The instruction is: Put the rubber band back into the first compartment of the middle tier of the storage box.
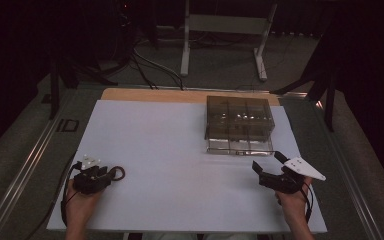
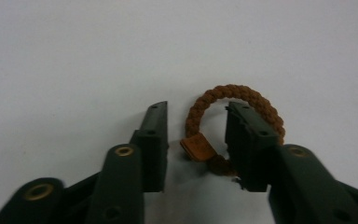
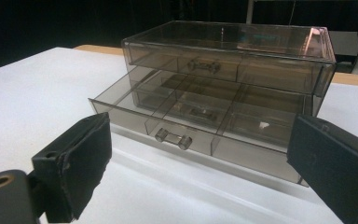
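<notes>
A brown braided bracelet [image 2: 235, 91] with a small leather tag lies on the white table top [image 2: 74, 56] at the front left. My left gripper [image 2: 196, 106] points down over it. One jaw stands outside the ring's left side, the other inside the ring, so the tag side lies between them with a gap to the left pad. In the high view the bracelet [image 1: 118, 173] shows just right of the left gripper [image 1: 107, 174]. My right gripper [image 1: 266, 160] is open and holds nothing, just in front of a smoky clear drawer box [image 1: 238, 116]. Its lower drawer [image 3: 191, 122] stands pulled out.
The drawer box [image 3: 223, 46] has an upper drawer pushed in, and the pulled-out drawer has several compartments and a clear knob [image 3: 172, 138]. The white table top [image 1: 170, 150] lies between the two hands. Stand legs and cables lie on the floor beyond the table.
</notes>
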A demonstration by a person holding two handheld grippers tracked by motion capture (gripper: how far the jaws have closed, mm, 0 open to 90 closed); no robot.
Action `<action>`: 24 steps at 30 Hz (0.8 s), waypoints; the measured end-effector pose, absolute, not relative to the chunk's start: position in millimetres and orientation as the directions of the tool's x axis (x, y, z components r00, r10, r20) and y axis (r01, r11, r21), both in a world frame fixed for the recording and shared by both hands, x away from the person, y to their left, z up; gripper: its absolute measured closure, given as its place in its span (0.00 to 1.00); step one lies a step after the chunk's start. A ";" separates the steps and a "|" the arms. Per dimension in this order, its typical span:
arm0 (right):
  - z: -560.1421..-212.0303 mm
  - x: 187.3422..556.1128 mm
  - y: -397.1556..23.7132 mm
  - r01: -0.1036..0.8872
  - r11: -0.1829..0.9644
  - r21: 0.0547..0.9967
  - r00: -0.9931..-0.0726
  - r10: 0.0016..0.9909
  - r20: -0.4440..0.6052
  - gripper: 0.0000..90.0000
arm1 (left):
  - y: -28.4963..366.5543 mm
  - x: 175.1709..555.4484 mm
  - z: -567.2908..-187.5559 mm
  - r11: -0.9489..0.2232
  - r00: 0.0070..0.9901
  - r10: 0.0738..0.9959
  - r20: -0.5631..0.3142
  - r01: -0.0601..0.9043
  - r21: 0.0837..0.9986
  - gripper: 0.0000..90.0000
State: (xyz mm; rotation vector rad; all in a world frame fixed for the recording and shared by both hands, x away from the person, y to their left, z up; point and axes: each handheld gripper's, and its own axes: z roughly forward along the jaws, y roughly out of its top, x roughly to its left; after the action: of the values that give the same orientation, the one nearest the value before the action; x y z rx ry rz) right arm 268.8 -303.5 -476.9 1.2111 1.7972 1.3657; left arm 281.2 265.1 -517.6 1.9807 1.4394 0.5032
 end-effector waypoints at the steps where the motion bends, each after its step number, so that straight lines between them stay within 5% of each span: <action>1: -476.7 268.6 -303.4 0.316 0.068 0.946 -0.427 0.901 0.078 0.08 | 264.5 281.2 -517.4 -0.215 0.331 0.943 -0.043 0.701 0.680 0.73; 10: -476.8 268.5 -302.6 0.316 0.069 0.946 -0.428 0.900 0.078 0.08 | 257.8 280.9 -514.2 -0.254 0.360 0.933 -0.017 0.690 0.678 0.95; 24: -476.3 268.1 -302.0 0.310 0.072 0.948 -0.434 0.898 0.074 0.08 | 258.2 280.2 -508.1 -0.221 0.361 0.931 -0.052 0.670 0.709 0.97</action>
State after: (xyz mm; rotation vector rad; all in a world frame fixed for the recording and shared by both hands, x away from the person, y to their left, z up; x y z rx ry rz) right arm 268.1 -302.0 -476.3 1.1982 1.8009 1.3711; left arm 280.2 258.2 -508.1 1.9763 1.3842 0.5165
